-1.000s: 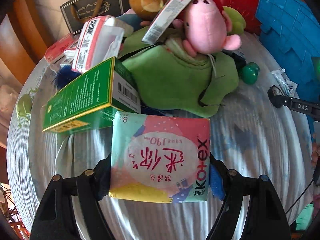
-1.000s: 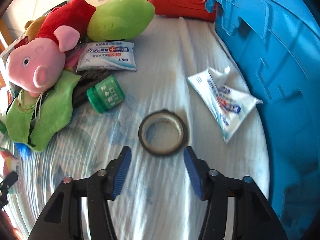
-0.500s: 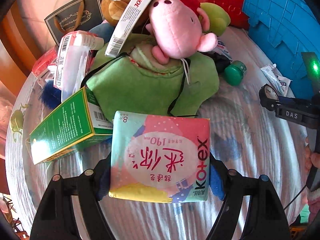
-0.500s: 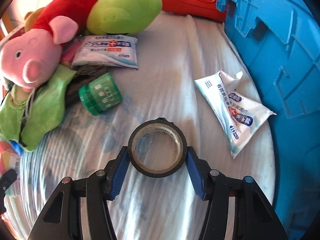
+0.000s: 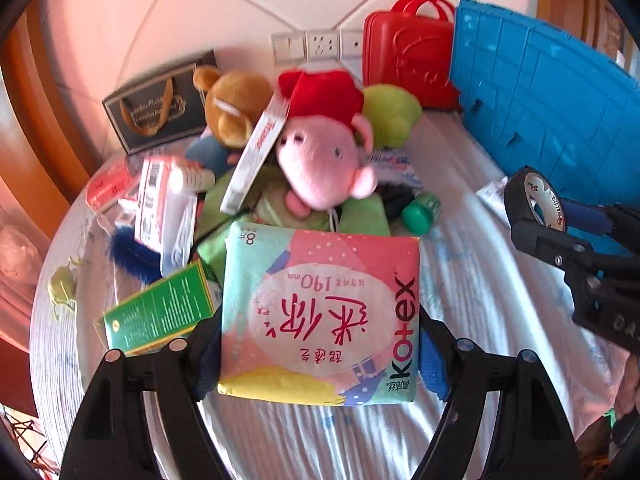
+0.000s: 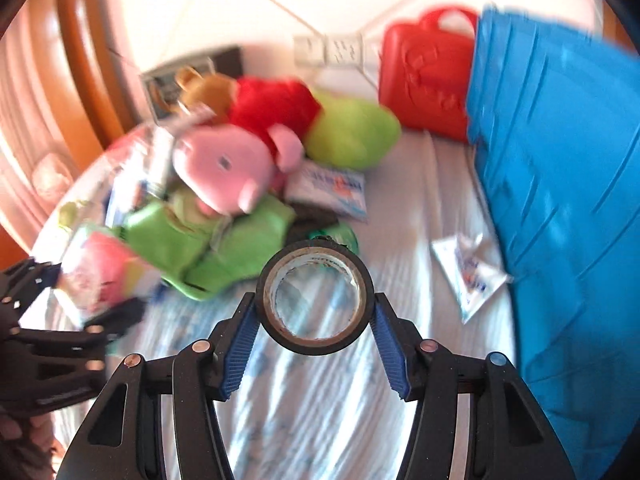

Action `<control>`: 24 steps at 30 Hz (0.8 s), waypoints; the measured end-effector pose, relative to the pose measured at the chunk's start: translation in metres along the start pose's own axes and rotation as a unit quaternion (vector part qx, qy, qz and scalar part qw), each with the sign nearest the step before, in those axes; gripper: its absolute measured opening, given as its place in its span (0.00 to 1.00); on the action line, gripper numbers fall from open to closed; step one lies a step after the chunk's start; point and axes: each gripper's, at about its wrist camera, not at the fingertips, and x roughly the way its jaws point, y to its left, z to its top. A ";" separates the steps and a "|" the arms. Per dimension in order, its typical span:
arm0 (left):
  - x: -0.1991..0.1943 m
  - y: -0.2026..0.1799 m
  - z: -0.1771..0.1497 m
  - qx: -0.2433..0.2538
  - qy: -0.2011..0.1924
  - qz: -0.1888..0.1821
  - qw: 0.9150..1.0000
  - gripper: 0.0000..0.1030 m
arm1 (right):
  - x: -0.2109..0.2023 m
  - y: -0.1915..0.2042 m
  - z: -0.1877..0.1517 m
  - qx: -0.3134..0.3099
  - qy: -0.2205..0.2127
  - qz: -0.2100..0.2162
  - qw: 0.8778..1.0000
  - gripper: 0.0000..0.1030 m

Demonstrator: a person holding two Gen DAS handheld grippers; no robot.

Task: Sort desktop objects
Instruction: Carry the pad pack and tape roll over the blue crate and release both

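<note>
Left gripper (image 5: 320, 344) grasping pad pack (image 5: 320, 312); right gripper (image 6: 316, 332) grasping tape roll (image 6: 315, 298). Pig plush (image 5: 320, 168) at twelve o'clock; blue crate (image 6: 560, 200) at three.

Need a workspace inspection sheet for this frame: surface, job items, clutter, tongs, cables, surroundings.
Surface: pale blue-and-white striped cloth, wrinkled.
Job's things: pastel Kotex pad pack and black tape roll, both held clear of the cloth.
Clutter: pink pig plush with red cap, brown bear plush, green carton, green round jar, white wipes sachet, piled or scattered.
Tongs: left tongs shut on the pad pack; right tongs shut on the tape roll's sides.
Cables: nothing seen.
Surroundings: blue plastic crate, red plastic case, white wall sockets, dark paper gift bag.
</note>
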 end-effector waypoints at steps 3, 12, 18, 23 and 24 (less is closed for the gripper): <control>-0.017 -0.014 0.015 0.007 -0.023 -0.004 1.000 0.75 | -0.016 0.011 0.007 -0.004 -0.020 -0.012 1.000 0.54; -0.081 -0.084 0.075 0.043 -0.120 -0.045 0.991 0.75 | -0.111 -0.034 0.030 0.013 -0.106 -0.084 0.991 0.54; -0.112 -0.151 0.111 0.070 -0.165 -0.077 0.981 0.75 | -0.175 -0.090 0.035 0.040 -0.150 -0.162 0.974 0.54; -0.133 -0.212 0.125 0.096 -0.191 -0.104 0.971 0.76 | -0.215 -0.146 0.027 0.063 -0.165 -0.236 0.955 0.54; -0.137 -0.225 0.126 0.102 -0.195 -0.108 0.969 0.76 | -0.219 -0.158 0.024 0.070 -0.165 -0.243 0.953 0.54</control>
